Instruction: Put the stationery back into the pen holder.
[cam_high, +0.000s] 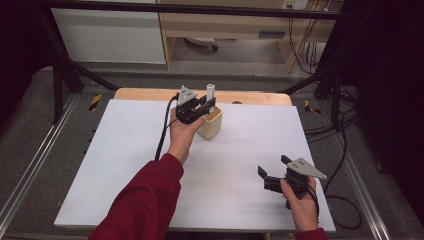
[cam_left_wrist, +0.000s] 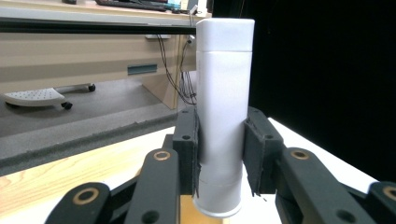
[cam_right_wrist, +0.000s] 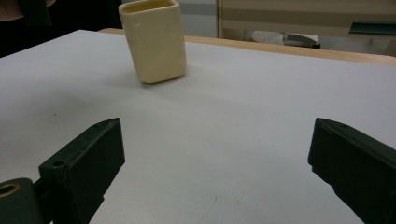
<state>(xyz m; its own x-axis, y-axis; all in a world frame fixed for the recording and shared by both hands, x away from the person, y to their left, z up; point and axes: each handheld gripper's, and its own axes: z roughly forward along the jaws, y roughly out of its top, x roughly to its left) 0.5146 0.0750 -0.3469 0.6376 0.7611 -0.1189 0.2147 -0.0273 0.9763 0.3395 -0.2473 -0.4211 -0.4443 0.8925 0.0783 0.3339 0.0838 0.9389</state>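
Two things in play: a tall white plastic cylinder with a flat cap (cam_high: 210, 92) and a cream-yellow, square-sided cup (cam_high: 212, 128) with rounded corners, standing near the middle of the far edge of the white-topped table (cam_high: 125, 165). Clamped on the cylinder's lower half: the left gripper (cam_high: 206, 108), jaws pressed against both sides, cylinder upright, base hanging right at the cup's mouth. Judged about halfway through, with the cylinder in the grip and at the cup, not yet resting inside. Left to do, most likely: lowering it in, opening the jaws and drawing the hand back, though with no ruling out the reverse, a lift out of the cup. Idle near the table's near right corner: the right gripper (cam_high: 272, 165), jaws spread wide, nothing between them, well apart from the cup. From the high view: the whole layout, both hands, the cup's place on the table. From the left gripper view: the grip itself, with black pads (cam_left_wrist: 187, 149) flat on the cylinder and its round base free just above a sliver of the cup's rim, too fine a detail for the high view. From the right gripper view: the cup's outer wall, upright on bare table beyond the two open jaws, frame cut off at the rim.
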